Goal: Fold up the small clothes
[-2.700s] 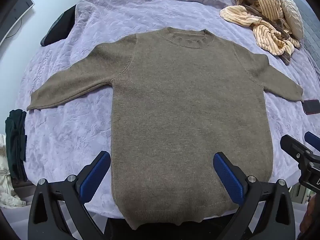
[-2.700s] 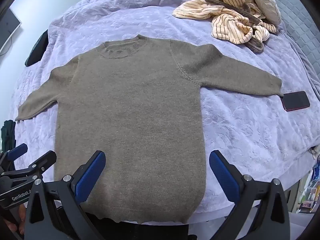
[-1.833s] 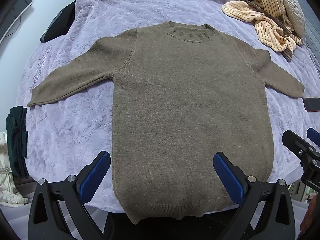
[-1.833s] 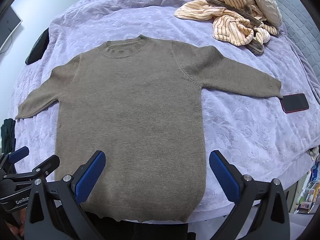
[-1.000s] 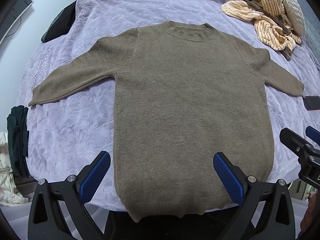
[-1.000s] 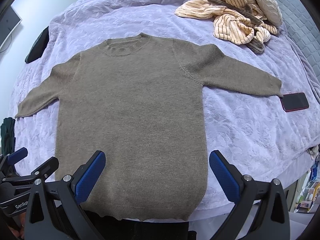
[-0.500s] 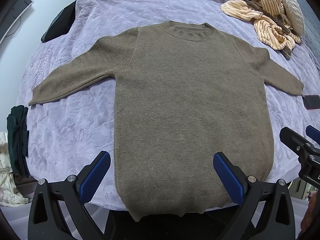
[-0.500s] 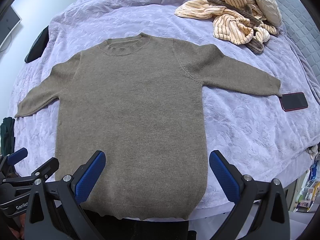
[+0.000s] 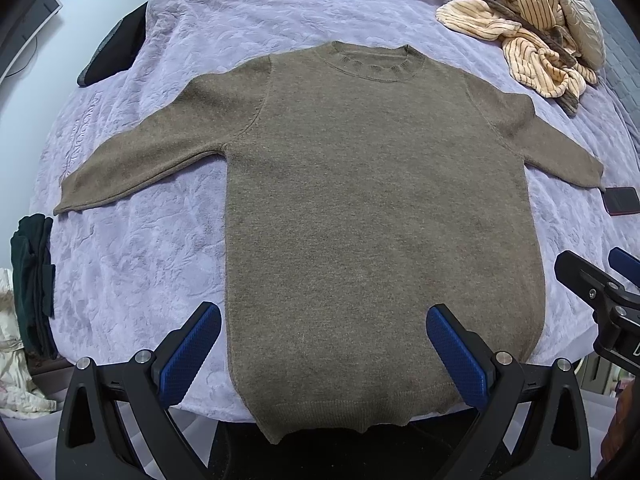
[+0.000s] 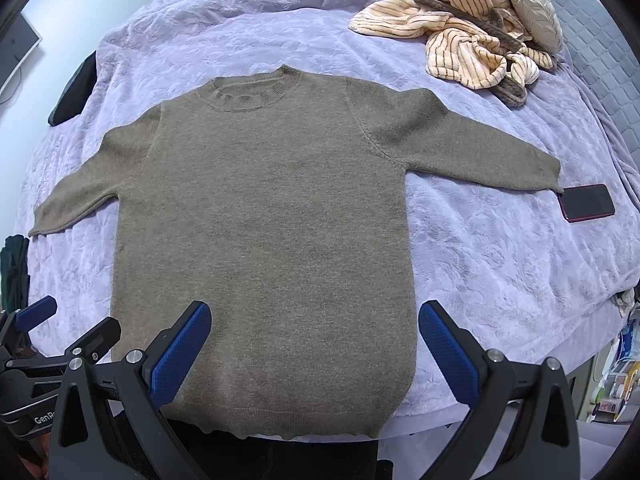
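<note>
Brown sweater [image 9: 372,208] lies flat on lilac bed [image 9: 132,256], sleeves spread. My left gripper [image 9: 324,354] and right gripper [image 10: 314,350] hover above hem, fingers wide apart, holding nothing.

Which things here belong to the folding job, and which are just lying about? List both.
Job in hand:
- brown sweater, spread flat, sleeves out
- left hand-held gripper, open
- right hand-held gripper, open

Lying about:
- striped cream garment, bunched up
- phone beside the sweater's cuff
- pillow
- dark green clothes at the bed's edge
- purple bedspread
</note>
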